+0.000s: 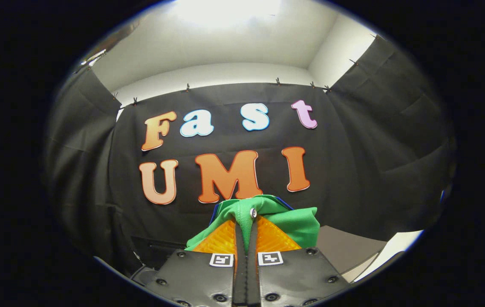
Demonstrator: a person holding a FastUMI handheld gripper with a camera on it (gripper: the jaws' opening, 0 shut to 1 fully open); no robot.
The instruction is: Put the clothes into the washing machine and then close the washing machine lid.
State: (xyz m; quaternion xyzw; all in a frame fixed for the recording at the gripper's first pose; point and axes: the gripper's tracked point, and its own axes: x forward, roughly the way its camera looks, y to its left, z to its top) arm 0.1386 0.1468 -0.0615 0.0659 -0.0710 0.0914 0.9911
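One green garment (white snap button showing) | tongs clenched on it, both fingers pressing | held above worktop

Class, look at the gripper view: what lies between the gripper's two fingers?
A fold of the green garment with a small button on it, pinched between the fingers of the gripper, as the gripper view shows.

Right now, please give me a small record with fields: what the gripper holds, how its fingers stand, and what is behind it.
held thing: green cloth garment with a small white snap button
gripper: fingers closed together, both pressing a fold of the garment between them
garment position: bunched at and just beyond the fingertips, lifted
behind: black cloth booth wall
washing machine: cannot tell from this view
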